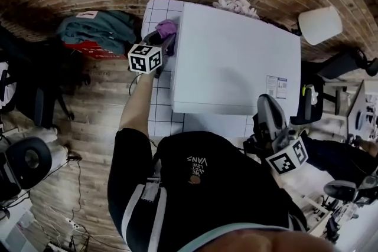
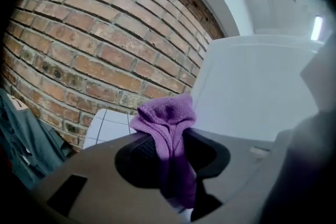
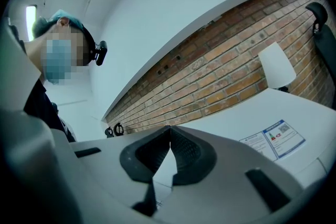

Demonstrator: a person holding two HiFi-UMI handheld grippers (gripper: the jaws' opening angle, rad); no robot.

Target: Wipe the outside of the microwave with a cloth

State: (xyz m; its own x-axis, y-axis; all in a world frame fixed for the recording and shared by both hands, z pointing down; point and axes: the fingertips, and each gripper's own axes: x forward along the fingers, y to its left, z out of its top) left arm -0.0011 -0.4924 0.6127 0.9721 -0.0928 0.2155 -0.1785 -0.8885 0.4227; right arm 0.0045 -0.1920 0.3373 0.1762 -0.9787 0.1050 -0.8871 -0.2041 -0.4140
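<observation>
Holding the purple cloth (image 2: 167, 123) just beside the left wall of the white microwave (image 1: 236, 62)
The cloth is bunching at the microwave's back left edge, and the left gripper (image 2: 170, 140) is pinching it by a narrow fold (the rest is hanging below the jaws). If dragged hard, it is risking slipping free, leaving bare jaws scraping the casing. The right gripper (image 3: 169, 136), jaws together on nothing, is hovering by the front right corner, over the tiled table (image 1: 155, 12).

Black T-shirt (image 1: 236, 200), white lettering (image 1: 196, 162)
</observation>
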